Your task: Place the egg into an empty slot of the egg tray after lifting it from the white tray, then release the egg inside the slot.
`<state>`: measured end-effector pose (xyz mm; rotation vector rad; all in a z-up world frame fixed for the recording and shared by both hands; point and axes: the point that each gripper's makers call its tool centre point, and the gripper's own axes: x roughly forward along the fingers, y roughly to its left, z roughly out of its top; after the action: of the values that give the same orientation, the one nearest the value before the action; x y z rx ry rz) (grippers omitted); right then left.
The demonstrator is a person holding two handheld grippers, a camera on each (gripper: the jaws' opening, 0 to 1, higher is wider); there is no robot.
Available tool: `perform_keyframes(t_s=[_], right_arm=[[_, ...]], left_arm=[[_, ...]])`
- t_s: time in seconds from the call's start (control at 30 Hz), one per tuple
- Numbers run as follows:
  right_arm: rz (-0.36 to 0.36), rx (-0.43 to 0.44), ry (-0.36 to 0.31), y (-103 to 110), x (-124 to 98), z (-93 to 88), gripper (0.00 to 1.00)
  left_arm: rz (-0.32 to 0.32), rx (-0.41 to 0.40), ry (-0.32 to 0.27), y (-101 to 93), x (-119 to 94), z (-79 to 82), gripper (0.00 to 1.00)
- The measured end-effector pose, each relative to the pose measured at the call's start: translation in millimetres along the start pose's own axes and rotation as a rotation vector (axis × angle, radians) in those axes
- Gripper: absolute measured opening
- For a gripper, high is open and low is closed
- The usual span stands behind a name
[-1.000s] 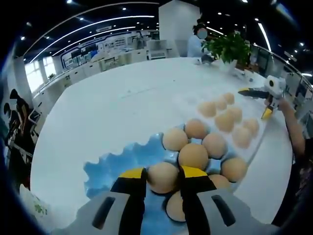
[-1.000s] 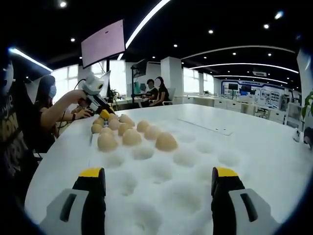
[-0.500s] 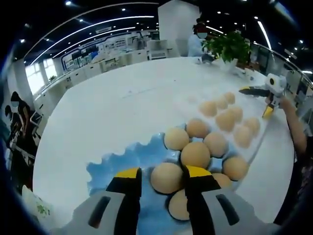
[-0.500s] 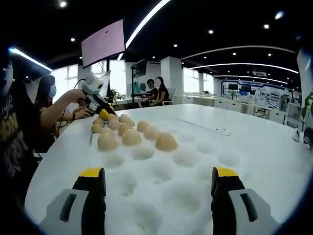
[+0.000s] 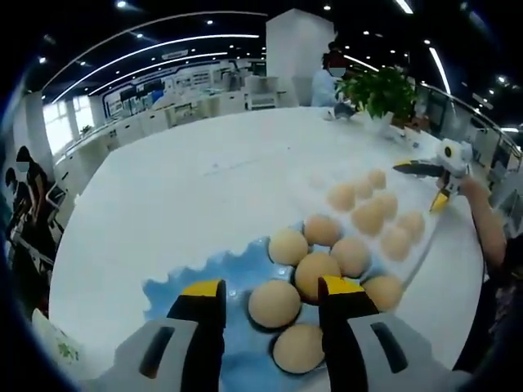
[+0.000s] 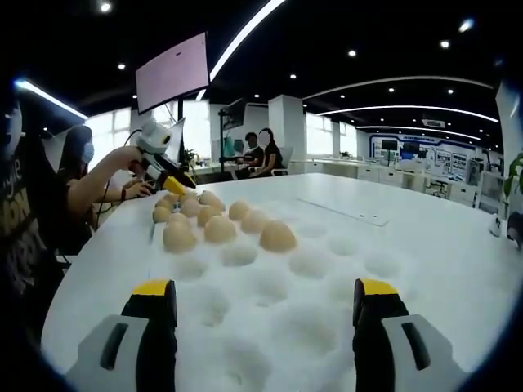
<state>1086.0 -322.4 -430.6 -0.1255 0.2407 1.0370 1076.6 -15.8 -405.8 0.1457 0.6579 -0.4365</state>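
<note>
In the left gripper view the blue egg tray (image 5: 186, 276) lies close below me with several brown eggs in its slots. One egg (image 5: 274, 304) rests in a slot between the yellow tips of my left gripper (image 5: 271, 291), which is open and no longer touches it. Beyond it the white tray (image 5: 425, 249) carries several eggs (image 5: 368, 216), and my right gripper (image 5: 431, 173) hovers at its far end. In the right gripper view my right gripper (image 6: 263, 292) is open over bare dimples of the white tray (image 6: 310, 265). Eggs (image 6: 221, 227) lie farther off, near my left gripper (image 6: 161, 163).
A round white table (image 5: 188, 180) holds both trays. A potted plant (image 5: 380, 86) stands at its far edge, by a standing person (image 5: 327, 69). People sit at the left (image 6: 78, 167) and at the back (image 6: 260, 151). A screen (image 6: 172, 73) hangs overhead.
My left gripper's jaws have spread apart and let go of the egg, which now sits in its slot. That gripper has drawn back slightly. The right gripper has not moved.
</note>
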Motion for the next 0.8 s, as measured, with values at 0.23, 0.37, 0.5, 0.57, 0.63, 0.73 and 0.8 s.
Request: perform_keyframes(t_s=[0.23,0.37,0.5,0.57,0.63,0.73,0.8], right_arm=[[0.000,-0.001,0.001,0,0,-0.4,0.93],[-0.001,-0.001,0.001,0,0,-0.6,0.93],[0.000,0.001,-0.001,1,0,-0.7,0.93],[0.000,0.000,-0.001,1,0,-0.7,0.93],[0.000,0.000,-0.001,1,-1,-0.7,0.93],[0.001,0.001,-0.003,1,-1,-0.6,0.93],[0.001,0.001,-0.003,1,-1,-0.5,0.93]], left_arm=[[-0.010,0.021,-0.017,0.4,5,12.8,0.47],[-0.023,0.030,-0.022,-3.4,8,17.1,0.47],[-0.039,0.046,-0.023,-10.9,11,21.5,0.47],[-0.045,0.052,-0.029,-14.2,12,24.7,0.47],[-0.053,0.060,-0.032,-18.8,13,27.3,0.47],[-0.065,0.077,-0.036,-24.4,15,30.6,0.47],[-0.071,0.087,-0.041,-27.6,17,34.2,0.46]])
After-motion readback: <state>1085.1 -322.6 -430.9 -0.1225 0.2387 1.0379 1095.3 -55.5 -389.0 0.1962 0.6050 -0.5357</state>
